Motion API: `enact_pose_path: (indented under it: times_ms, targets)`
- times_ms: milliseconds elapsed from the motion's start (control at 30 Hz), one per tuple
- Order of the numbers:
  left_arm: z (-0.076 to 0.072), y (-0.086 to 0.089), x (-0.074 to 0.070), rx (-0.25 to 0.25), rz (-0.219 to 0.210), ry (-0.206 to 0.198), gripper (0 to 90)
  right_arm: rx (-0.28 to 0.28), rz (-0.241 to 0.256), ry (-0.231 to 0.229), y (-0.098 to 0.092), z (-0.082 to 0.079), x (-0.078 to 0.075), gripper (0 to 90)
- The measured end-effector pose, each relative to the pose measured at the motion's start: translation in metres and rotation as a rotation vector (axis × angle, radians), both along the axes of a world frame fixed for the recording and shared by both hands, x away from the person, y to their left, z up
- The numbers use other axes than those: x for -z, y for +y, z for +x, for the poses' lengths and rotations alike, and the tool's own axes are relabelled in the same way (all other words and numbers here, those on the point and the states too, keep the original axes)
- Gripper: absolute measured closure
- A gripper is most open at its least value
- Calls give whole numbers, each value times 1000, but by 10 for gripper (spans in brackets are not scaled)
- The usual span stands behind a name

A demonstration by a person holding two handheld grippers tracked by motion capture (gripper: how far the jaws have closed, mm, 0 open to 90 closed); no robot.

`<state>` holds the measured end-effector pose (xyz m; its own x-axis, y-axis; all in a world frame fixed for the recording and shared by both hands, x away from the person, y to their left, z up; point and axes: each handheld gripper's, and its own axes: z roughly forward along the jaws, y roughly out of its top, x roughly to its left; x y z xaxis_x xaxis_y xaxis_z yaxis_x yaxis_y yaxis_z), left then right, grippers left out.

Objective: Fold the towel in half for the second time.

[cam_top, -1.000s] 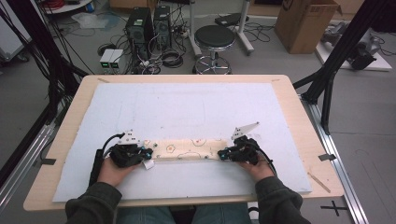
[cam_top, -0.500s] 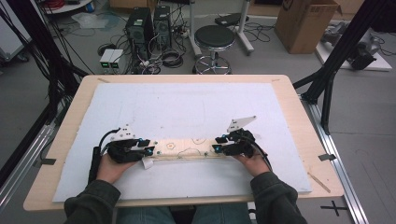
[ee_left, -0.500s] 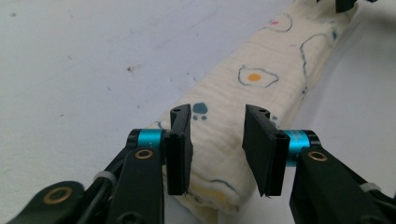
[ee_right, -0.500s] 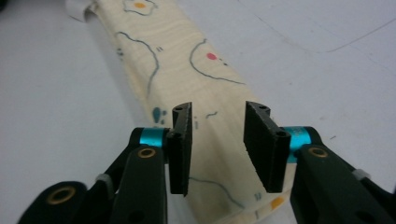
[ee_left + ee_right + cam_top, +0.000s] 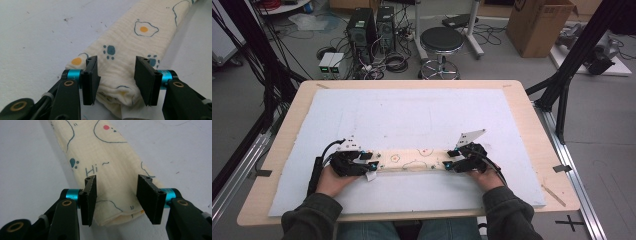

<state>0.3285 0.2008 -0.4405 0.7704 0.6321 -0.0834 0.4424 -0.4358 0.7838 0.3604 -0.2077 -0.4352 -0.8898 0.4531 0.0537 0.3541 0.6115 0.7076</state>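
**Folded cloth held at both ends**

The folded cloth (image 5: 412, 161) lay near the front edge of the white mat (image 5: 412, 115). The left gripper (image 5: 116, 75) and right gripper (image 5: 116, 195) straddled its ends, jaws spread, probably ready to grasp it.

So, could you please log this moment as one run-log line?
left gripper: open, astride cloth roll end | right gripper: open, astride other end | roll lying on white mat
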Motion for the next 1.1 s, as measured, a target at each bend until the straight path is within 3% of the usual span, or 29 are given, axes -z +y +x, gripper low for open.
enact_pose_path:
  times_ms: [467, 900, 967, 1100]
  targets:
    - [-1, -1, 2, 5, 14, -18, 531, 7, 4, -60, -2, -8, 5, 482]
    - [-5, -3, -3, 13, 33, -45, 513, 16, 10, -55, -1, -9, 4, 440]
    - [-5, -2, -8, 4, -6, -52, 492, 17, 34, -49, -2, -9, 2, 417]
    - [-4, 2, -15, -11, -42, -70, 469, 22, 81, -47, -5, -9, -5, 387]
